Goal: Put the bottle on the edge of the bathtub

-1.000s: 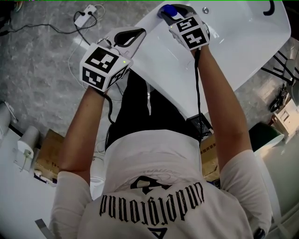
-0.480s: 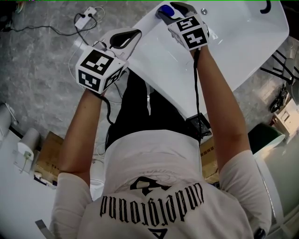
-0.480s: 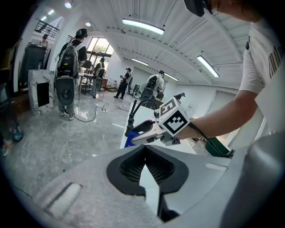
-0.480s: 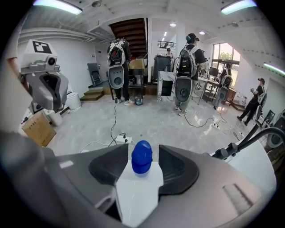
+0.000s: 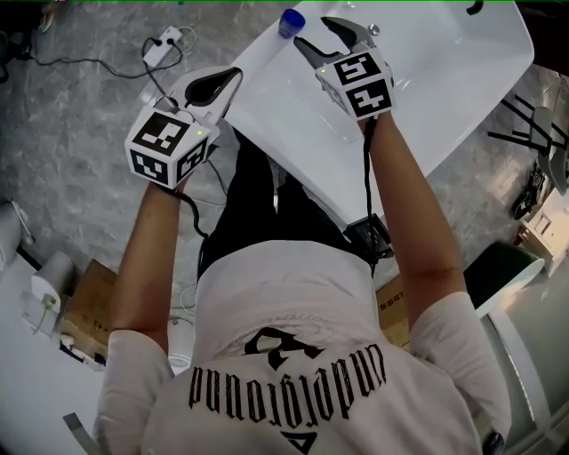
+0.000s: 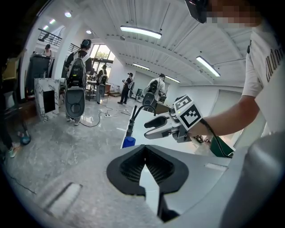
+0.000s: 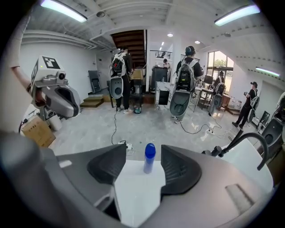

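Note:
A small bottle with a blue cap stands upright on the white bathtub's near rim, at its far corner. My right gripper hovers just behind and right of the bottle, open, its jaws having just been opening and now clear of it. In the right gripper view the bottle stands free beyond the spread pads of the right gripper. My left gripper hangs over the tub's left edge, shut and empty. The left gripper view shows its jaws closed, with the bottle cap and the right gripper ahead.
A black curved faucet rises at the tub's end. A power strip with cables lies on the grey marble floor to the left. Cardboard boxes sit beside the person. People and robot rigs stand far across the room.
The right gripper opened, rose and drew back off the bottle, which now stands free on the rim. The left gripper moved up and to the left.

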Demonstrator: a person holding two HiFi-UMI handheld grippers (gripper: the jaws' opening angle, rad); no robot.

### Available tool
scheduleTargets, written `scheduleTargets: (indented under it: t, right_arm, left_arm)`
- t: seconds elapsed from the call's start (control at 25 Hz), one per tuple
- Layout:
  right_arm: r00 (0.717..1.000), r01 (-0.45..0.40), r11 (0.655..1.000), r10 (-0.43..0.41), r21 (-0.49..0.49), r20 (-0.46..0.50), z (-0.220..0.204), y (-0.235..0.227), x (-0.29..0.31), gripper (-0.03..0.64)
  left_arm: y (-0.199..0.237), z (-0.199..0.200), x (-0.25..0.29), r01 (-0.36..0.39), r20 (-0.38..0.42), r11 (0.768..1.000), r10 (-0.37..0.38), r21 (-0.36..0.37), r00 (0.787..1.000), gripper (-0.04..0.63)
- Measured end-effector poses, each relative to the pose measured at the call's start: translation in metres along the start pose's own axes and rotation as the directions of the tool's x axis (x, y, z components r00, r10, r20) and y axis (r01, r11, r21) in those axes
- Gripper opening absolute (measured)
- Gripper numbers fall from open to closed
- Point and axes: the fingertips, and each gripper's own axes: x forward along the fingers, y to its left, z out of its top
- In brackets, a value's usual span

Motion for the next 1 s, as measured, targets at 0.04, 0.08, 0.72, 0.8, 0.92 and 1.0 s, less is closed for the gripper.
scheduleTargets:
  t: [0.04, 0.08, 0.72, 0.8, 0.92, 1.0]
  right_arm:
    - [1.0, 0.0, 1.0, 0.0, 0.001, 0.005, 0.0, 0.004, -0.014, 0.242]
    - [1.0, 0.001, 1.0, -0.001, 0.002, 0.011, 0.0, 0.007, -0.029, 0.242]
    - [0.961, 0.059, 0.997, -0.044, -0.047, 0.274, 0.036, 0.062, -0.267, 0.158]
    - [0.955, 0.065, 0.996, -0.045, -0.058, 0.293, 0.038, 0.065, -0.289, 0.146]
    - [0.948, 0.062, 0.996, -0.04, -0.058, 0.317, 0.041, 0.071, -0.321, 0.138]
    - [0.943, 0.064, 0.996, -0.042, -0.055, 0.33, 0.043, 0.075, -0.337, 0.129]
  left_arm:
    - [-0.008, 0.002, -0.006, -0.005, 0.007, 1.0, 0.005, 0.002, 1.0, 0.006]
    - [-0.018, 0.006, -0.012, -0.01, 0.017, 1.0, 0.01, 0.002, 1.0, 0.006]
    - [-0.191, 0.086, -0.102, -0.017, 0.245, 0.998, 0.001, 0.065, 0.97, 0.006]
    - [-0.207, 0.096, -0.112, -0.015, 0.273, 0.997, -0.005, 0.071, 0.962, 0.006]
    - [-0.228, 0.108, -0.125, -0.026, 0.294, 0.995, -0.003, 0.096, 0.956, 0.006]
    - [-0.238, 0.116, -0.135, -0.043, 0.319, 0.994, 0.008, 0.102, 0.948, 0.006]
